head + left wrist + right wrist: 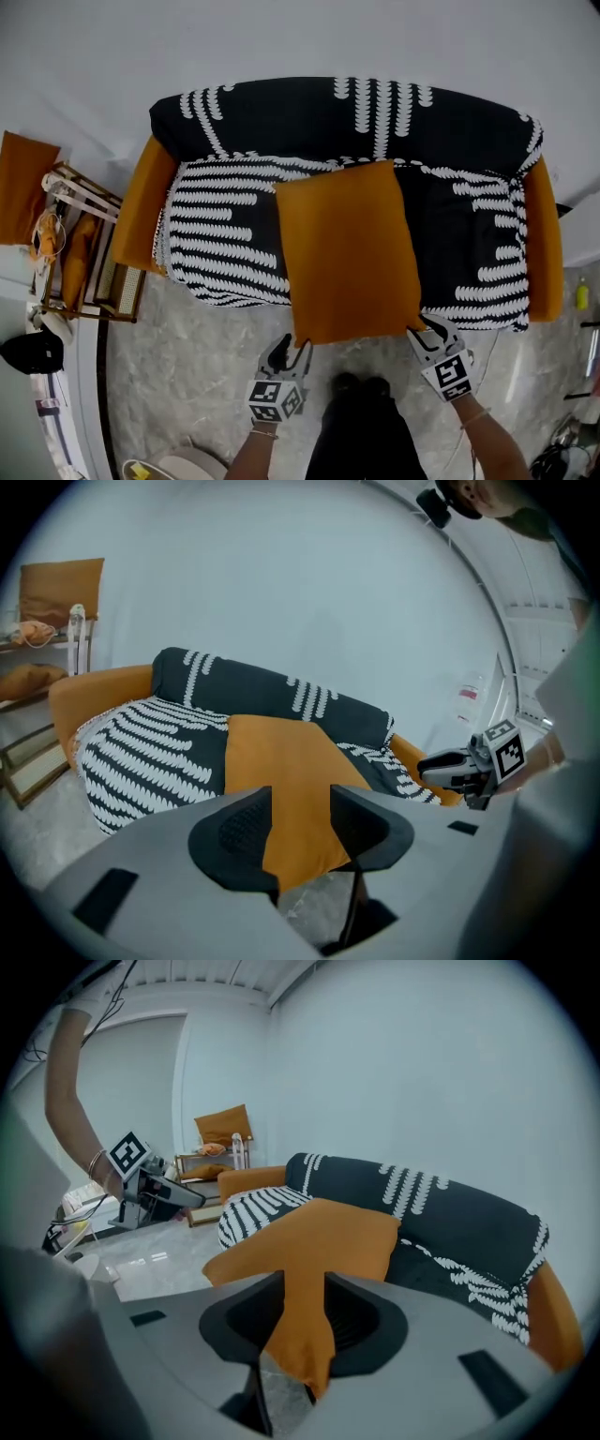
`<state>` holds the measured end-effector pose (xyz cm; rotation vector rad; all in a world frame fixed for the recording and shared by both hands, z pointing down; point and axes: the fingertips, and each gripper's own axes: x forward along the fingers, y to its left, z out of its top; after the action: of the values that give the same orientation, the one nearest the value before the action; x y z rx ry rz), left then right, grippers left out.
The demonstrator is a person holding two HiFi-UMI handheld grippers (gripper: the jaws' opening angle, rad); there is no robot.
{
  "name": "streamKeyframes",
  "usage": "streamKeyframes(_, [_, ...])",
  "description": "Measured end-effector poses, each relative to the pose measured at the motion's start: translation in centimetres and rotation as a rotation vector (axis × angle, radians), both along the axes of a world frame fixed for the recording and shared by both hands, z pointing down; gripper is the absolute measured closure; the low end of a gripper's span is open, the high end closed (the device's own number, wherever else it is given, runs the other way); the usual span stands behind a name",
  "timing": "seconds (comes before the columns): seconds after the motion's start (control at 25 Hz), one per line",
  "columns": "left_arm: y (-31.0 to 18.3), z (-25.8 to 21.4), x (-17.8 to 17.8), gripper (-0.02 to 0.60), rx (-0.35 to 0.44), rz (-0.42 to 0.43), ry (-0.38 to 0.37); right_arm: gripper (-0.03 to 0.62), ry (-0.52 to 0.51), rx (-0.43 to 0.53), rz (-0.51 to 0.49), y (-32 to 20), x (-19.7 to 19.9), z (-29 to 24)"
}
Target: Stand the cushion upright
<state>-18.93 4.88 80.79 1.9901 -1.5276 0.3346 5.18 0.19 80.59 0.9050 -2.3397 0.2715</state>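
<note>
An orange cushion (347,253) lies flat on the seat of the black-and-white patterned sofa (450,131), its near edge hanging over the front. My left gripper (292,347) is at the cushion's near left corner. Its jaws stand open, and the cushion (281,761) shows in the gap with room on both sides. My right gripper (424,328) is at the near right corner. In the right gripper view the corner of the cushion (309,1335) fills the space between the two pads and droops below them.
The sofa has orange arms (141,202) and stands against a white wall. A wooden rack (84,244) with orange cushions and small items stands left of it. The person's dark legs and shoes (361,384) are on the marble floor between the grippers.
</note>
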Motion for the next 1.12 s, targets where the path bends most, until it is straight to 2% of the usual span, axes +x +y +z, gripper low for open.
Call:
streamKeyframes(0.16, [0.3, 4.2, -1.2, 0.359, -0.061, -0.001, -0.006, 0.453, 0.027, -0.045, 0.03, -0.2, 0.6, 4.1])
streamKeyframes(0.56, [1.5, 13.4, -3.0, 0.344, -0.204, 0.01, -0.029, 0.427, 0.139, -0.123, 0.019, -0.2, 2.7, 12.9])
streamKeyframes(0.84, [2.5, 19.7, -3.4, 0.336, -0.331, 0.069, -0.071, 0.396, 0.24, -0.215, -0.006, 0.8, 4.5, 18.4])
streamKeyframes(1.0, [2.5, 22.1, -4.0, 0.327, -0.368, 0.049, -0.058, 0.393, 0.265, -0.244, 0.013, 0.7, 4.9, 20.6])
streamKeyframes(1.12, [1.9, 23.0, -3.2, 0.345, -0.381, 0.08, -0.061, 0.398, 0.269, -0.271, 0.021, 0.3, 4.8, 21.4])
